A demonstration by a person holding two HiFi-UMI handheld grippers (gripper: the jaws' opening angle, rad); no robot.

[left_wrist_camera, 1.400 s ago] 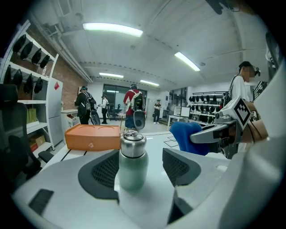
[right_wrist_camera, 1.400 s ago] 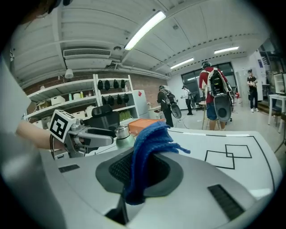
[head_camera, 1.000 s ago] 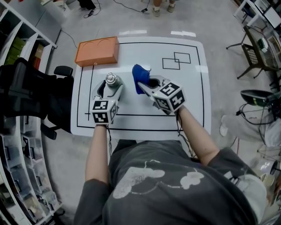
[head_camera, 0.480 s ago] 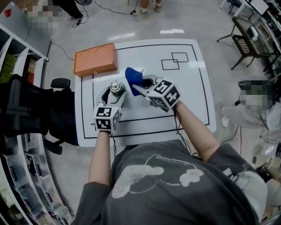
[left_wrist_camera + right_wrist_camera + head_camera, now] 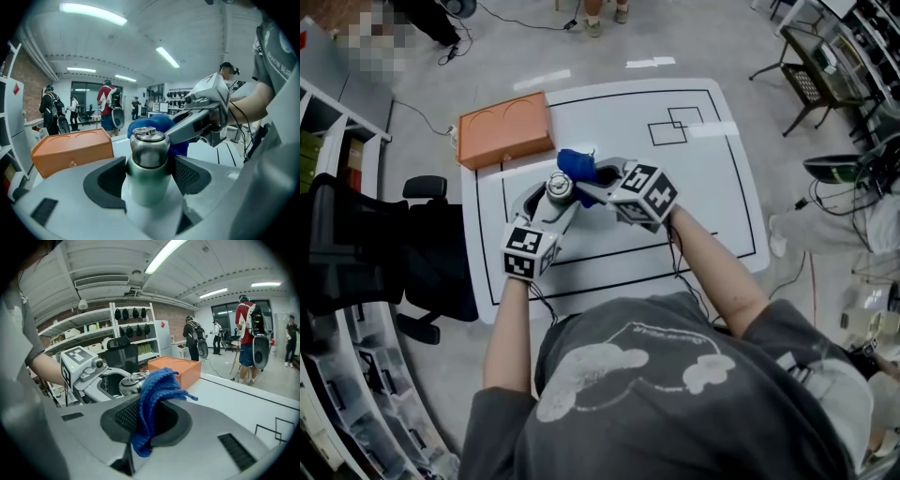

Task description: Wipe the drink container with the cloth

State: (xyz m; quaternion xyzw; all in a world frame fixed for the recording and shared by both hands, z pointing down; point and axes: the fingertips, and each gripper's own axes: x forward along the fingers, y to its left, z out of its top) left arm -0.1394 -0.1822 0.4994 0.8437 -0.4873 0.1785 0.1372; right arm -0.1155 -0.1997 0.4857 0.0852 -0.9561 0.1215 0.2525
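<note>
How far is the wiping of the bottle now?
Done: the left hand-held gripper, whose jaws have just been closing, grips the bottle; the right hand-held gripper holds the cloth. In hand: the cloth seems to touch the bottle's top. To do: probably wiping the body.

Head camera looks steeply down on the table [image 5: 703, 202], while both gripper cameras, close in, share the bottle [image 5: 149, 164].

Orange box [image 5: 506, 129] on white table [image 5: 705, 204]
</note>
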